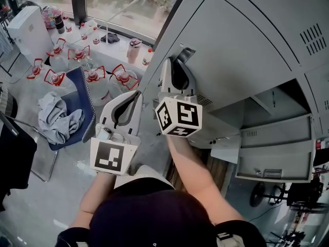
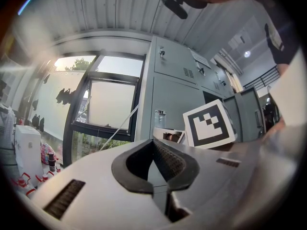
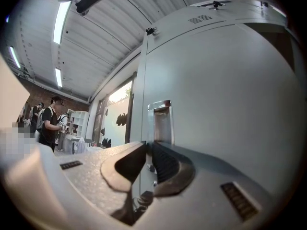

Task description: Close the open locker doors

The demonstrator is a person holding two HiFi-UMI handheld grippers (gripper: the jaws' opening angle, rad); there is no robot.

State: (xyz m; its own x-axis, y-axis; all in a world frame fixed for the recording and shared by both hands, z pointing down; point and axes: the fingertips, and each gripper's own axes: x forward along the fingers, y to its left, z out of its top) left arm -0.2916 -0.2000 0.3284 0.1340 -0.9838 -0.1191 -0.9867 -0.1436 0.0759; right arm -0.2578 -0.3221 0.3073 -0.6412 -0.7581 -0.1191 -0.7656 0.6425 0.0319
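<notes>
Right gripper (image 1: 177,60) in the head view reaches up to a large grey locker door (image 1: 241,50), and its tip is just beside the metal handle (image 1: 185,53) at the door's near edge. This door is plain grey metal with a group of vent slots (image 1: 311,37) near its far corner, and it fills the upper right of the view. Lower on the right, two smaller locker doors (image 1: 275,161) stand open in front of a dark compartment (image 1: 293,94). The left gripper (image 1: 132,98) is lower and to the left, apart from the lockers, above a floor with water bottles (image 1: 87,73).

From the left gripper view, the left gripper (image 2: 153,143) has its jaws closed together at the tips, with nothing between them. Behind them stands the grey locker bank (image 2: 177,95), and the right gripper's marker cube (image 2: 208,123) is in front of it.

From the right gripper view, the right gripper (image 3: 146,145) has its jaws narrow, and the door's edge runs into the thin gap between them. The locker door (image 3: 216,95) fills the right side, smooth and pale grey. Its recessed handle (image 3: 162,121) is just above the jaws and a small lock (image 3: 151,31) is near the top corner.
</notes>
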